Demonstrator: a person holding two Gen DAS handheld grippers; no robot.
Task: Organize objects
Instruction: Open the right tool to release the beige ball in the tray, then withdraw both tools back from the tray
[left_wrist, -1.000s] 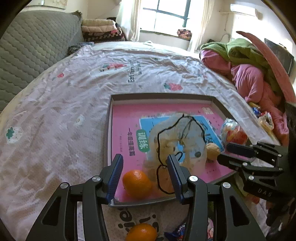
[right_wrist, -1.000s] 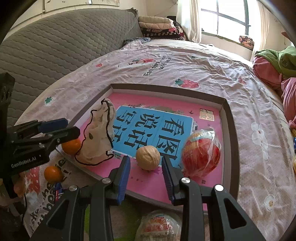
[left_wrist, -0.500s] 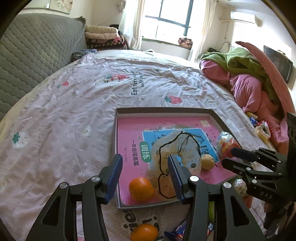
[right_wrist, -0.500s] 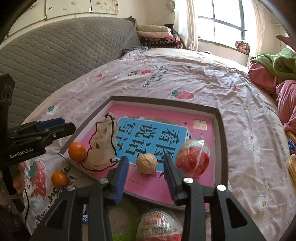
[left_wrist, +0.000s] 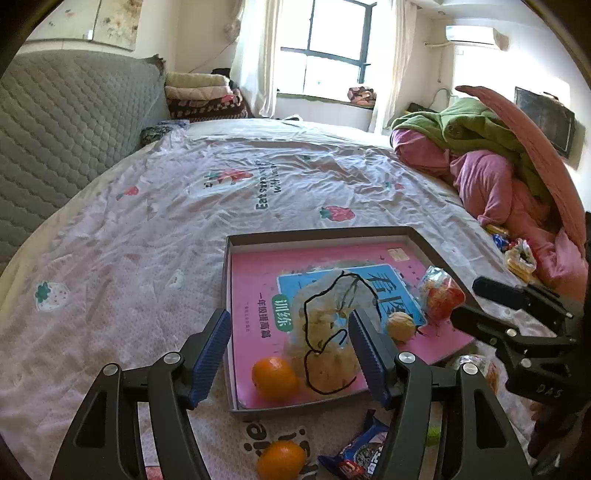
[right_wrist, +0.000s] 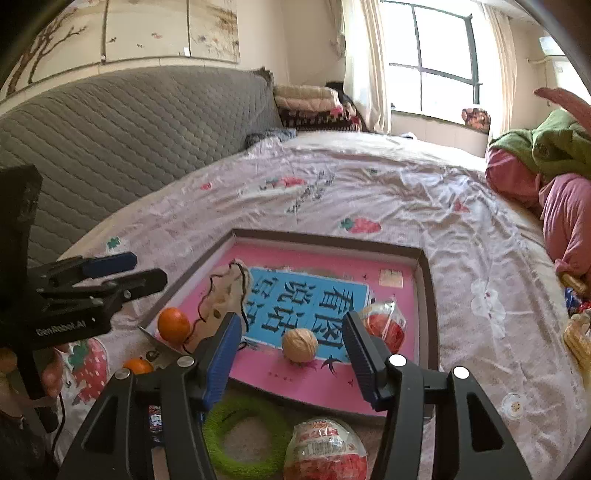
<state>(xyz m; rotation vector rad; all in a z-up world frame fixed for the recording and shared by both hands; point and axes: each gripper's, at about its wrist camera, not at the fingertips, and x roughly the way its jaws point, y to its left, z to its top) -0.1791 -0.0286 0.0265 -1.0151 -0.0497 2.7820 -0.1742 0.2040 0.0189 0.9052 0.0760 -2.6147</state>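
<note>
Right wrist view: walnut (right_wrist: 299, 345) in tray (right_wrist: 427, 295); both grippers' jaws opening, empty

A crinkled cotton-like bedsheet (left_wrist: 155, 221) lies under a matt cardboard tray (left_wrist: 321, 234) lined with a glossy pink paper book cover (right_wrist: 321, 384), beside a quilted grey fabric headboard (right_wrist: 122, 125), a shiny plastic-wrapped egg (right_wrist: 325, 450) and a fuzzy green ring (right_wrist: 221, 443).

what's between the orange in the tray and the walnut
The drawstring pouch lies between the orange and the walnut, clearest in the left wrist view.
</note>
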